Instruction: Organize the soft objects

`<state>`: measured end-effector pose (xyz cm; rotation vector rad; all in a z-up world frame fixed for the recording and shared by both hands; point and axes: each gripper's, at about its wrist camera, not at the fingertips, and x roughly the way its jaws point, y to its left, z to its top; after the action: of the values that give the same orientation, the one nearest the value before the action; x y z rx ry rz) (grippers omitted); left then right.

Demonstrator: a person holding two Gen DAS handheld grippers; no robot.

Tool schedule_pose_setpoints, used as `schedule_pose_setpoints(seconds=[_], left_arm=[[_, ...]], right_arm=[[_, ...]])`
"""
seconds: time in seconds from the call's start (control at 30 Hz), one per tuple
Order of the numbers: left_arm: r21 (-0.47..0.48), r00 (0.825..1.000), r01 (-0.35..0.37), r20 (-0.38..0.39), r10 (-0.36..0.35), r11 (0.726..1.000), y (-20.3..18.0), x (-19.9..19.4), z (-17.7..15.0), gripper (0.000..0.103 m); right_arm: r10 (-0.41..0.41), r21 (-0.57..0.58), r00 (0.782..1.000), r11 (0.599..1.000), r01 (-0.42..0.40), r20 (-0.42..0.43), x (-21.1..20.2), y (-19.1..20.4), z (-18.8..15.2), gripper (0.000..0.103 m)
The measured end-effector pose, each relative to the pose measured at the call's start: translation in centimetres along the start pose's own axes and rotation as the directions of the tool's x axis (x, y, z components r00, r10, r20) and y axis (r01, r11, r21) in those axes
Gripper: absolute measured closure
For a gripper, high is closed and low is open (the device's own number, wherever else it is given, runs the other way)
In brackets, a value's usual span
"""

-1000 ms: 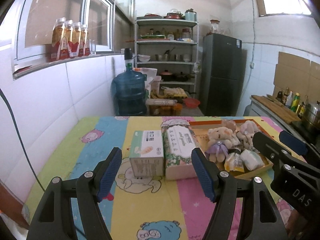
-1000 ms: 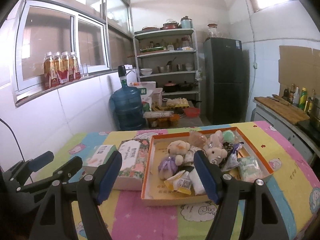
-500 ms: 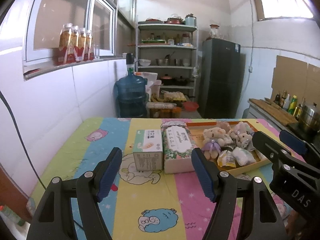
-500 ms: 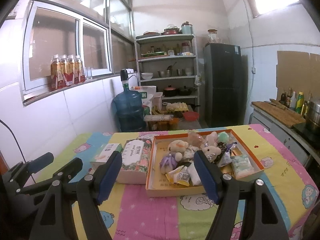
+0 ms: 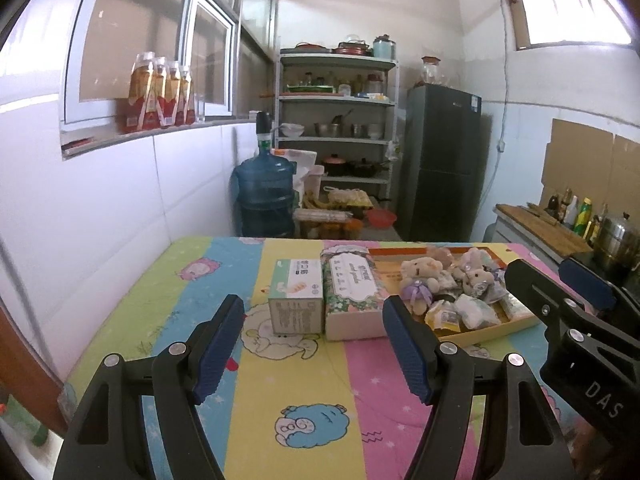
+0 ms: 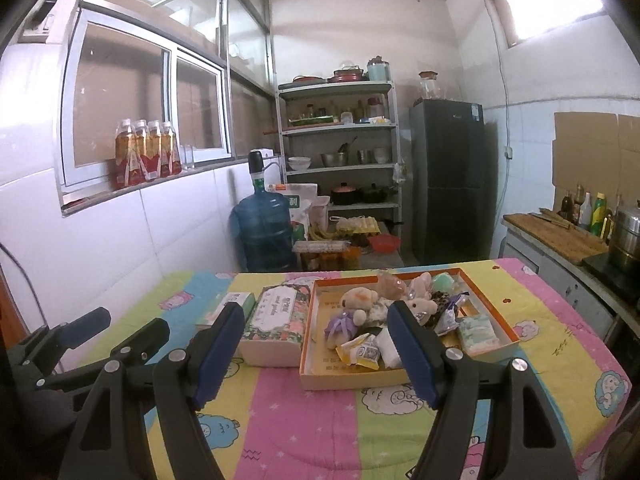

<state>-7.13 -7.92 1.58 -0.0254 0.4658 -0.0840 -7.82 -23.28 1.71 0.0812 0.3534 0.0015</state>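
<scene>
Soft daylight from a blown-out high window (image 5: 568, 4) (fisheye-bent edges, dark vignetted corners)

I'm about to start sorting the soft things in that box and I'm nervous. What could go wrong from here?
1. The plush bears and snack packets lie heaped together in the shallow tray, so a grab may drag a neighbour out.
2. The tray looks light; a pull could slide it on the cloth.
3. The floral tissue box sits tight against the tray's left wall, so the open left gripper may knock it when reaching in.
</scene>
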Motion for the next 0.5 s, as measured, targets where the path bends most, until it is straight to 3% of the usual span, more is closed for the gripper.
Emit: schedule_pose_setpoints(seconds=[0.5], left_arm=[[0.007, 1.000, -0.005, -0.030, 0.006, 1.000, -0.4, 1.5, -0.2, 0.029]], right_arm=[[0.003, 0.010, 1.000, 1.000, -0.002, -0.020, 0.4, -0.2, -0.2, 0.029]])
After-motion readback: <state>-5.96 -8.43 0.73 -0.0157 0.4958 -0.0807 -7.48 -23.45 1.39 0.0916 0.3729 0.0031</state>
